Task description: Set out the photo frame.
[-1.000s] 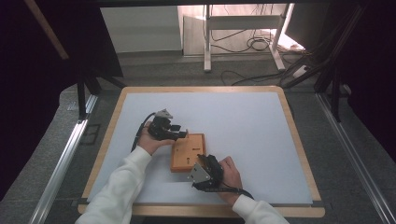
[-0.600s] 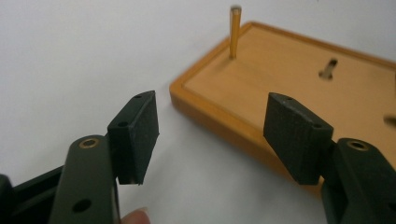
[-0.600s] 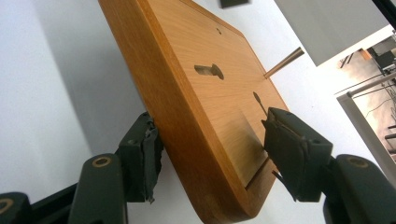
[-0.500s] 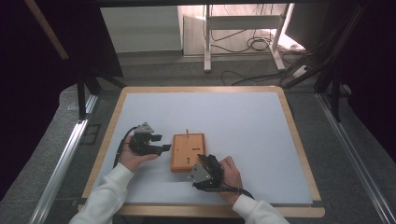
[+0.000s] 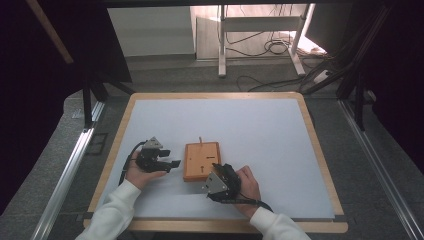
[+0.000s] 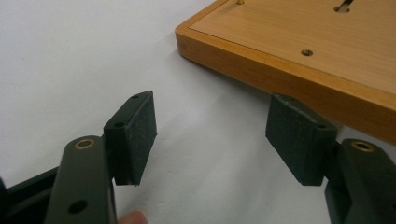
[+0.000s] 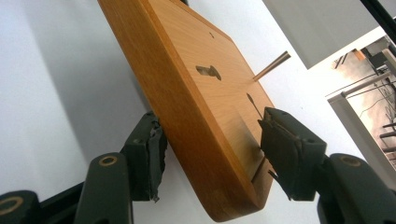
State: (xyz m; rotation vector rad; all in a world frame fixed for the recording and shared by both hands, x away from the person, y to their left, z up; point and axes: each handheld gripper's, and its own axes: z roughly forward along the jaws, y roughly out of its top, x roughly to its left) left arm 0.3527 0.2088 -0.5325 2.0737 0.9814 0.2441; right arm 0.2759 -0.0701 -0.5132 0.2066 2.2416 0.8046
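High view: wooden board (image 5: 201, 161) flat on the white table (image 5: 260, 130); right gripper (image 5: 218, 181) clamps the board's near edge between closing jaws; left gripper (image 5: 172, 163), jaws just spread and empty, sits just beside the board's left edge.

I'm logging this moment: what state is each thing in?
Wooden board: flat on the table, thin peg standing upright.
Left claw: open, empty, beside the board; its jaws have just been opening.
Right claw: straddling the board's corner; grip unclear.
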